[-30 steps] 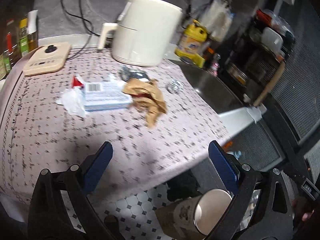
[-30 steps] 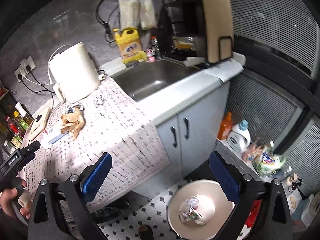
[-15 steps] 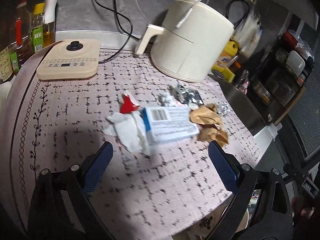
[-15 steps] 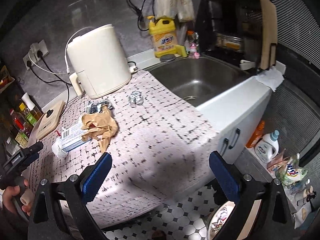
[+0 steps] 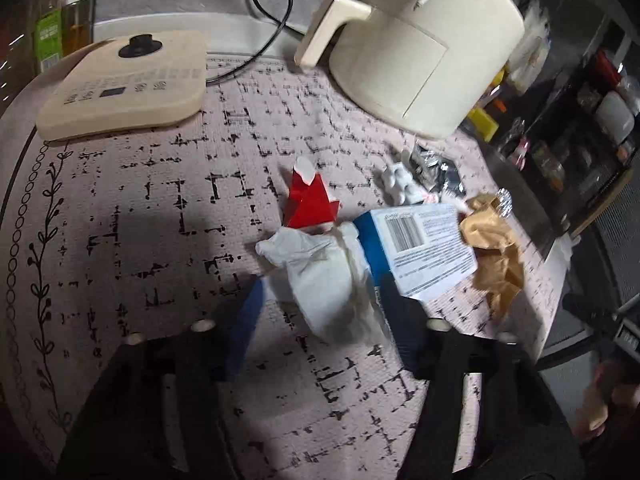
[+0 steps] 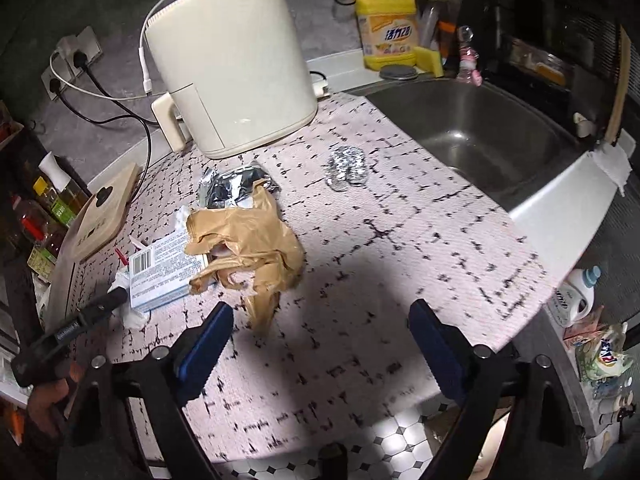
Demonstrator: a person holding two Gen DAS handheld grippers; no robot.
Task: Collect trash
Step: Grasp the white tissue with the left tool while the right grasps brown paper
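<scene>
The left gripper (image 5: 320, 312) was low over the surface (image 5: 140, 216), its blue-padded fingers spread apart with the crumpled white tissue (image 5: 324, 276) lying between them, not yet pinched. From the right wrist view the same gripper's dark finger tip reached in from the left edge beside the tissue, with the person's hand (image 6: 48, 396) visible behind it on the handle. The right gripper (image 6: 320, 344) hovered above the near edge of the surface, pointing forward and slightly down, its fingers wide apart and holding nothing.

The trash lay in a loose cluster on the patterned cloth. The tissue touched the near end of a blue and white box (image 5: 420, 252) with a barcode. A red paper scrap (image 5: 310, 204) sat just behind the tissue. A crumpled brown paper bag (image 6: 248, 248) overlapped the box's far end. Crinkled silver foil wrappers (image 6: 236, 188) lay beside the bag, and a small foil blister pack (image 6: 348, 168) sat apart, nearer the sink (image 6: 480, 140). A cream air fryer (image 6: 228, 64) stood behind the cluster, and a beige induction cooker (image 5: 124, 84) rested to the left.
</scene>
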